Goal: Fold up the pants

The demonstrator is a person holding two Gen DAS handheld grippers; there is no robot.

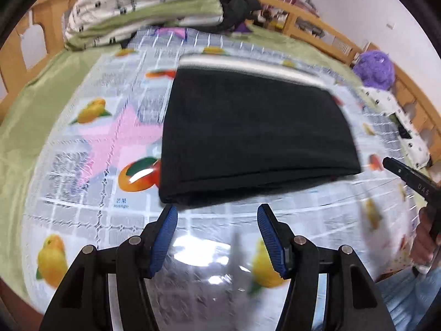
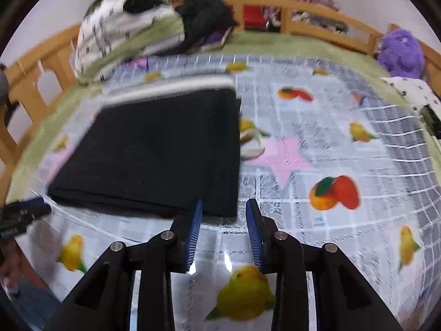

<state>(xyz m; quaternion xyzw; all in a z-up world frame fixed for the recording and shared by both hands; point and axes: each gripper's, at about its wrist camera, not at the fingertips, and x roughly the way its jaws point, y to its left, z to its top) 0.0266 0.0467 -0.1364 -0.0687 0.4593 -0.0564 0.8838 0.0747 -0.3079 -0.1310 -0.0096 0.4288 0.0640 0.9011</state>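
The black pants [image 1: 253,132] lie folded into a flat rectangle on a fruit-print plastic cover [image 1: 104,143], with a grey-white striped waistband at the far edge. My left gripper [image 1: 217,212] is open and empty, just short of the near left edge of the pants. In the right wrist view the pants [image 2: 154,151] lie to the left, and a white drawstring [image 2: 252,143] sticks out at their right side. My right gripper [image 2: 223,207] is open and empty at their near right corner. Each gripper shows at the other view's edge: the right one [image 1: 408,179], the left one [image 2: 22,212].
The cover lies on a green bed sheet [image 1: 41,96] inside a wooden bed frame [image 2: 303,13]. A folded patterned quilt [image 2: 124,27] and dark clothes [image 2: 206,13] are piled at the far end. A purple plush toy [image 2: 399,52] sits at the far right.
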